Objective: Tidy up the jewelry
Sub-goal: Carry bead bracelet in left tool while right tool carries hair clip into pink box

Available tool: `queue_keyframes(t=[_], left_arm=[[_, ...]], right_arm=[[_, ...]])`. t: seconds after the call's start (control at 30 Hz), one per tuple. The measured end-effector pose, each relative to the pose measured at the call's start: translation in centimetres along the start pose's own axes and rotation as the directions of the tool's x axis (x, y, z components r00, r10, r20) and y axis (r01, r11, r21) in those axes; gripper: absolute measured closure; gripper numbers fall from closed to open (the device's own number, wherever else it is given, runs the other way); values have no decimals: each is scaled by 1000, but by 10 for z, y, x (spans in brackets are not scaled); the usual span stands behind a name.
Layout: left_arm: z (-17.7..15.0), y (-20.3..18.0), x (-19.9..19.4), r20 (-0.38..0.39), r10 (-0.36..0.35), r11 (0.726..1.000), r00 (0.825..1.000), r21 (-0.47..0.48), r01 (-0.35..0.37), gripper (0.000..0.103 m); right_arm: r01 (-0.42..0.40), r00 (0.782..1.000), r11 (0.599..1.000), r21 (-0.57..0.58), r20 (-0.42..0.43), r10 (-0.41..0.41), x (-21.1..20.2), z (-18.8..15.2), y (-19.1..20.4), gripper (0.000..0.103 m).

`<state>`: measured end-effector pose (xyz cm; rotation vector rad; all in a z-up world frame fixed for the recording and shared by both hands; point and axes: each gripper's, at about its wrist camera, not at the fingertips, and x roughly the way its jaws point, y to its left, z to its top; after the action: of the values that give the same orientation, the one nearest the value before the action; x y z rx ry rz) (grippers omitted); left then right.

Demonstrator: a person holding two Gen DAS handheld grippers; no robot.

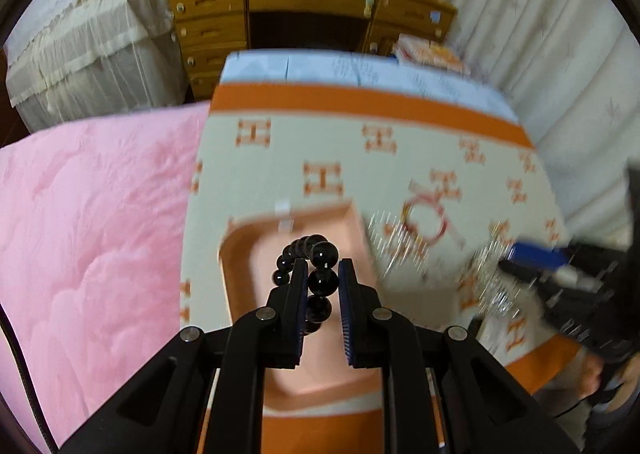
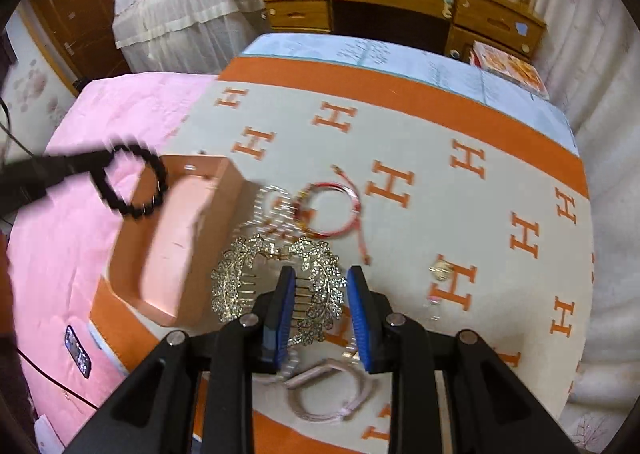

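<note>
My left gripper [image 1: 323, 270] is shut on a black bead bracelet [image 1: 320, 281] and holds it above the open pink box [image 1: 240, 250]. In the right wrist view the bracelet [image 2: 132, 181] hangs at the box's [image 2: 176, 238] far left corner. My right gripper [image 2: 321, 274] is open, with its fingers either side of a gold leaf-shaped hair comb [image 2: 280, 286] on the orange-and-cream cloth [image 2: 400, 125]. A red cord bracelet [image 2: 332, 209], a silver comb [image 2: 272, 205], a pink cord bracelet [image 2: 332, 394] and a small gold piece [image 2: 440, 270] lie on the cloth.
The cloth covers a small table beside a pink quilt [image 2: 80, 254]. A dark remote [image 2: 78, 352] lies on the quilt. A wooden desk [image 2: 380, 1] stands behind, with curtains [image 2: 592, 73] on the right.
</note>
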<state>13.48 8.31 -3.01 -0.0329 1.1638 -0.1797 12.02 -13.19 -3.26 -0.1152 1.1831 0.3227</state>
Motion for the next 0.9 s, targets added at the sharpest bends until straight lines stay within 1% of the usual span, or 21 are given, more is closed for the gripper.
queue_keyframes(t=[0.07, 0.13, 0.17, 0.2, 0.23, 0.27, 0.3, 0.4, 0.47, 0.67, 0.73, 0.77, 0.9], left_arm=[[-19, 3, 13, -21, 17, 1000, 1000, 10, -17, 89], [-34, 2, 21, -19, 35, 999, 999, 25, -34, 80], [-42, 2, 23, -11, 45, 999, 999, 30, -45, 68], [-49, 3, 24, 4, 53, 998, 999, 33, -53, 51], [-56, 3, 23, 28, 60, 998, 998, 32, -61, 43], [-64, 4, 19, 68, 75, 997, 995, 27, -77, 32], [-68, 3, 16, 95, 91, 995, 991, 25, -94, 29], [-81, 3, 5, 171, 140, 989, 975, 19, -145, 29], [-88, 6, -1, 207, 149, 988, 967, 6, -154, 28], [-99, 18, -10, 240, 166, 986, 956, -17, -167, 26], [-101, 21, -12, 247, 171, 985, 954, -21, -172, 23], [-102, 23, -13, 250, 175, 984, 952, -25, -174, 20], [-107, 30, -17, 260, 175, 985, 950, -39, -170, 19]], right_arm=[[-12, 1000, 1000, -5, 11, 12, -2, 3, 12, 76], [-26, 999, 1000, -1, 20, 26, -2, 6, 24, 76], [-30, 999, 1000, 3, 23, 30, -2, 8, 29, 76], [-37, 999, 999, 8, 25, 37, -1, 9, 35, 76], [-48, 999, 999, 16, 26, 48, 2, 12, 41, 76], [-54, 998, 998, 25, 27, 53, 4, 15, 45, 76], [-58, 998, 998, 33, 27, 57, 6, 17, 49, 76], [-79, 997, 996, 52, 24, 78, 15, 24, 62, 76], [-94, 995, 993, 66, 23, 93, 21, 28, 70, 76], [-122, 993, 990, 71, 6, 122, 44, 38, 97, 75], [-113, 994, 992, 63, 5, 112, 50, 40, 105, 75], [-112, 994, 992, 56, 9, 112, 51, 41, 108, 75], [-105, 994, 993, 51, 8, 105, 53, 41, 116, 75]])
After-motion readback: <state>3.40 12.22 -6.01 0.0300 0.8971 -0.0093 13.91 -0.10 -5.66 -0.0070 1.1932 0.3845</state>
